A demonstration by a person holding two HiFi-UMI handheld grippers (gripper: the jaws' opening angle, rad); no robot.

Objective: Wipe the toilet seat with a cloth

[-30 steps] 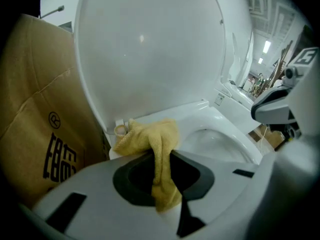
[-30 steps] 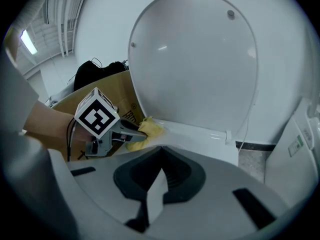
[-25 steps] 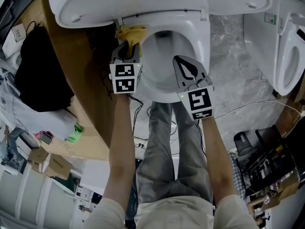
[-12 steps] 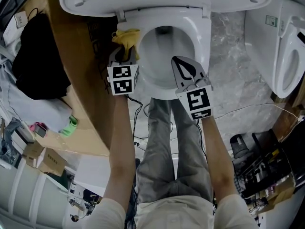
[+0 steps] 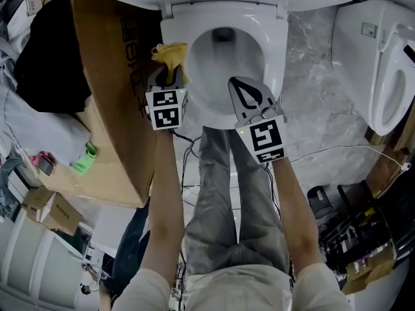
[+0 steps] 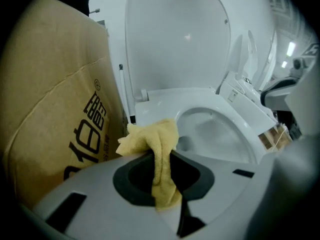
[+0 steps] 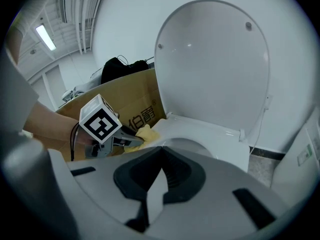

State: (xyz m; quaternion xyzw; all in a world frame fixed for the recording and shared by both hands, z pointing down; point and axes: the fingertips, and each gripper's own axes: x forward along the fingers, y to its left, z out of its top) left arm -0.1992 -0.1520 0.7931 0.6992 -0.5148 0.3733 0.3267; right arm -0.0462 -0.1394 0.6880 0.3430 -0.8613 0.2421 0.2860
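While the left gripper (image 5: 170,75) pinches the cloth (image 5: 171,52) at the toilet seat (image 5: 275,44), the right gripper (image 5: 238,86) has fingers pressed together; next, rub along.

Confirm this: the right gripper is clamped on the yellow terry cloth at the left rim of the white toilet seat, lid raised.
Wrong gripper: the left gripper view shows the left gripper clamped on the yellow terry cloth at the left rim of the white toilet seat, lid raised. The right gripper holds nothing.

Cluttered workshop: two toilets (image 5: 275,44), cartons (image 5: 110,83).
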